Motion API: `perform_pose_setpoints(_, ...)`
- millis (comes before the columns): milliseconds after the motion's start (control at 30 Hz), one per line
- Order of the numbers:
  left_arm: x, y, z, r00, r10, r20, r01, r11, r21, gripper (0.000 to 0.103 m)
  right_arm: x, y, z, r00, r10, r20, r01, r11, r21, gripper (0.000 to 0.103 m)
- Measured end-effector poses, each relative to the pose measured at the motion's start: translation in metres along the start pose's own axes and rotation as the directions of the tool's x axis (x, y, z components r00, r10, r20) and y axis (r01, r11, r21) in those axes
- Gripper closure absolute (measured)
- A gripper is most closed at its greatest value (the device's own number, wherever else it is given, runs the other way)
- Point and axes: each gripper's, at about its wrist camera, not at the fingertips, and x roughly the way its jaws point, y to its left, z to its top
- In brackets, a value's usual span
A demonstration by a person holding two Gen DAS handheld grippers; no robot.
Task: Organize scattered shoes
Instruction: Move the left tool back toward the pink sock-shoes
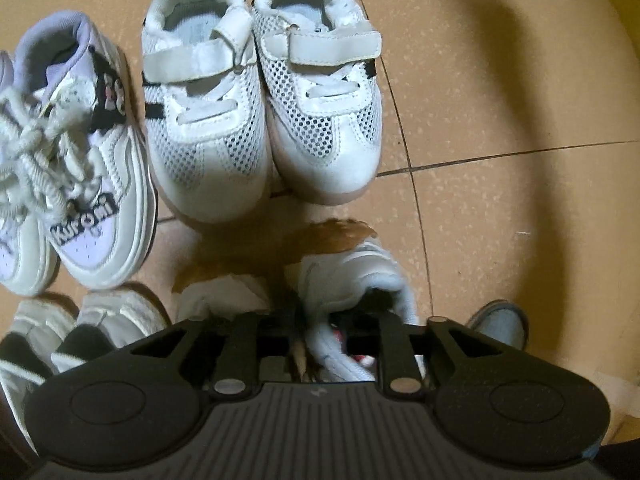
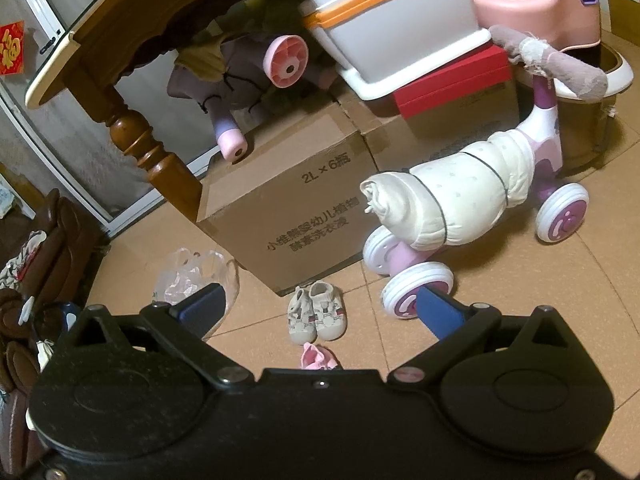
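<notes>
The left claw [image 1: 320, 344] sits low over a white shoe [image 1: 352, 280] on the floor [image 1: 500, 120], whether gripping I cannot tell. The right claw [image 2: 320, 312] hangs released. Letting go carelessly could tip the shoe out of line below the mesh pair [image 1: 260, 92].

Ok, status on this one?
Left gripper astride white shoe, grip unclear. Right gripper open, empty. White mesh sneakers paired just ahead.
</notes>
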Motion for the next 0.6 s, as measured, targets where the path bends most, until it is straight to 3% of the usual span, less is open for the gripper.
perform_pose_setpoints(67, -0.012, 0.003, 0.003, 0.999, -0.036, 0.000, 0.036, 0.999, -0.006, 0.071, 0.003, 0.006, -0.001, 1.000, 0.005, -0.003, -0.005, 1.000, -0.012, 0.000)
perform_pose_setpoints(100, -0.017, 0.006, 0.005, 0.998, -0.070, -0.003, 0.070, 0.998, -0.011, 0.048, 0.005, 0.009, -0.001, 1.000, 0.007, -0.006, -0.007, 1.000, -0.022, 0.000)
perform_pose_setpoints(133, -0.023, 0.008, 0.008, 0.995, -0.104, -0.007, 0.104, 0.994, -0.015, 0.034, 0.007, 0.013, -0.002, 1.000, 0.009, -0.008, -0.009, 0.999, -0.032, 0.000)
perform_pose_setpoints(267, -0.058, 0.015, 0.024, 0.995, -0.090, 0.041, 0.088, 0.995, 0.053, 0.033, 0.013, 0.034, -0.005, 1.000, 0.026, 0.016, -0.024, 0.994, -0.102, 0.000)
perform_pose_setpoints(433, -0.118, 0.048, 0.062, 0.990, -0.014, 0.138, -0.004, 0.992, 0.127, 0.033, 0.023, 0.051, -0.008, 0.997, 0.050, 0.064, -0.043, 0.993, -0.108, 0.000)
perform_pose_setpoints(533, -0.155, 0.066, 0.084, 0.974, 0.058, 0.221, -0.104, 0.973, 0.204, 0.033, 0.034, 0.058, -0.008, 0.997, 0.070, 0.024, -0.066, 0.989, -0.130, 0.000)
perform_pose_setpoints(600, -0.187, 0.083, 0.103, 0.942, 0.136, 0.308, -0.218, 0.944, 0.250, 0.033, 0.042, 0.064, -0.007, 0.997, 0.072, -0.005, -0.072, 0.986, -0.152, 0.000)
